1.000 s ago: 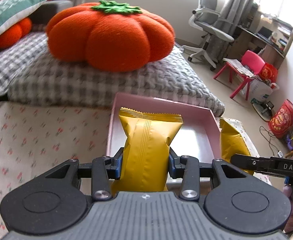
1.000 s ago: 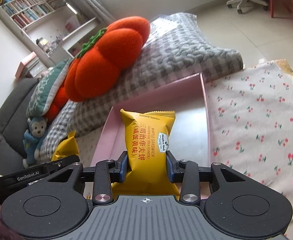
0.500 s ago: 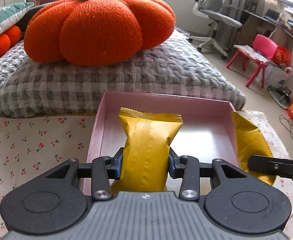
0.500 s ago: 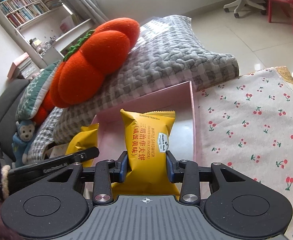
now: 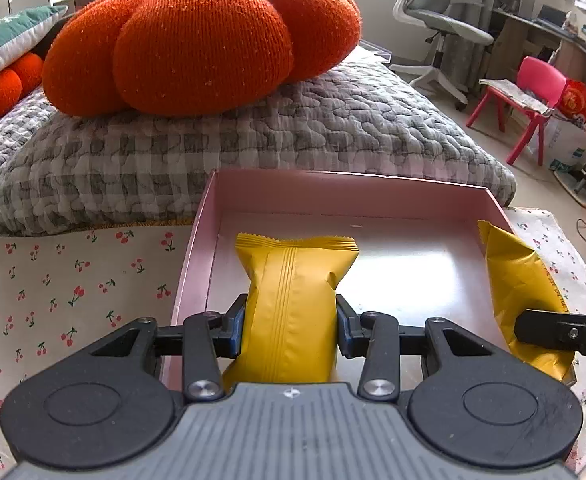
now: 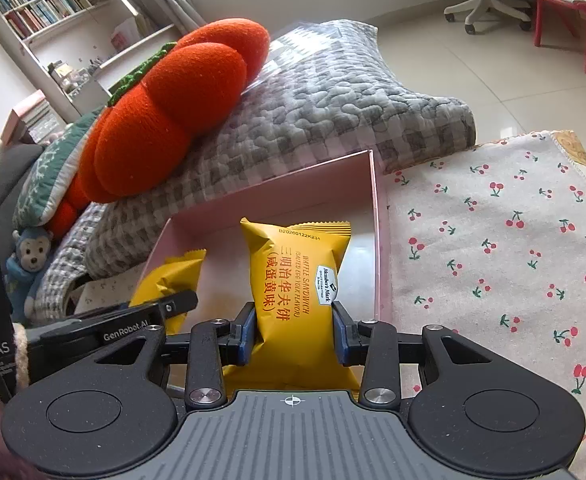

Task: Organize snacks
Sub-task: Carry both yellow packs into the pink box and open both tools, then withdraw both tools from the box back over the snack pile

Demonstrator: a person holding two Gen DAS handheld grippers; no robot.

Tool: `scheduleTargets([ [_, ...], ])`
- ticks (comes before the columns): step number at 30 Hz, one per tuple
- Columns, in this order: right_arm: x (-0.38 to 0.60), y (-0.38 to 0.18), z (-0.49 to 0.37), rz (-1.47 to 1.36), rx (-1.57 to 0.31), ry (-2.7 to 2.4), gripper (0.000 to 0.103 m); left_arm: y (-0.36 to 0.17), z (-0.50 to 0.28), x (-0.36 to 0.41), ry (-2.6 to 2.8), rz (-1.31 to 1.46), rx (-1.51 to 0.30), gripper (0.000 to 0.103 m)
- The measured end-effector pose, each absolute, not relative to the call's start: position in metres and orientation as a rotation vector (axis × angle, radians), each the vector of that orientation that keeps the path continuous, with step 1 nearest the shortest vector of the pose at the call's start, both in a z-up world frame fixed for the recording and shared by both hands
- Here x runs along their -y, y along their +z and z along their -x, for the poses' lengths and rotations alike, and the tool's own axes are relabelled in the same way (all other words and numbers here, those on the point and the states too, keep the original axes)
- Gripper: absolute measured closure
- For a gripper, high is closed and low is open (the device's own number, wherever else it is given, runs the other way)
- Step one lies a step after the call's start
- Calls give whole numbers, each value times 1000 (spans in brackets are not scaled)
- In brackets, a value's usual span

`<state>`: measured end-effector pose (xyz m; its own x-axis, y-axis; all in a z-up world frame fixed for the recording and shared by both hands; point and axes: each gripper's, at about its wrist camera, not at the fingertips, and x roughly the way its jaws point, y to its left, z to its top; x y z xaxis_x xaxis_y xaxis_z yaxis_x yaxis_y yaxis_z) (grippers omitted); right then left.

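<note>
My left gripper (image 5: 291, 330) is shut on a plain yellow snack packet (image 5: 293, 300), held upright over the left part of a shallow pink box (image 5: 349, 194). My right gripper (image 6: 295, 328) is shut on a yellow snack packet with printed lettering (image 6: 297, 276), held upright over the right part of the same pink box (image 6: 375, 216). Each view shows the other gripper's packet: in the left wrist view at the right (image 5: 521, 280), in the right wrist view at the left (image 6: 171, 276). Both packets hang low inside the box walls.
The box sits on a cherry-print cloth (image 6: 505, 240). A grey quilted cushion (image 5: 293, 136) with an orange pumpkin pillow (image 5: 201, 40) lies just behind it. An office chair (image 5: 441, 28) and a red chair (image 5: 533, 96) stand on the floor beyond.
Both grippers have moved forward and down toward the pink box with their packets. The box now looms larger and both packets sit lower inside its walls.
</note>
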<state>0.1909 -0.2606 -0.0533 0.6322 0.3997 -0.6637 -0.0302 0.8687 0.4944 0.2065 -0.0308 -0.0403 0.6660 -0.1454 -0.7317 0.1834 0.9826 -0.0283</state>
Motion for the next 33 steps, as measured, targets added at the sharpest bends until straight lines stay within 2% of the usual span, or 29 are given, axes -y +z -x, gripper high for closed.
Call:
scheduleTargets([
  [3,262,-53,-191,-477,-852,256,63,-41,-205,32,-199,-64,-822,63],
  [4,262,-53,-191,-491,-852,260,62,-41,-205,33,-200,-72,-822,60],
  [5,264,-53,-191,-510,-857,267,56,-41,-204,34,-201,-81,-821,50],
  [6,265,-52,-191,-529,-856,275,49,-40,-204,35,-201,-88,-818,44],
  [7,265,-51,-190,-535,-851,277,47,-39,-202,35,-197,-92,-808,37],
  [20,259,-21,-175,-491,-814,287,24,-20,-182,30,-198,-93,-804,22],
  [33,251,18,-141,-419,-766,291,12,-2,-150,23,-191,-90,-800,4],
])
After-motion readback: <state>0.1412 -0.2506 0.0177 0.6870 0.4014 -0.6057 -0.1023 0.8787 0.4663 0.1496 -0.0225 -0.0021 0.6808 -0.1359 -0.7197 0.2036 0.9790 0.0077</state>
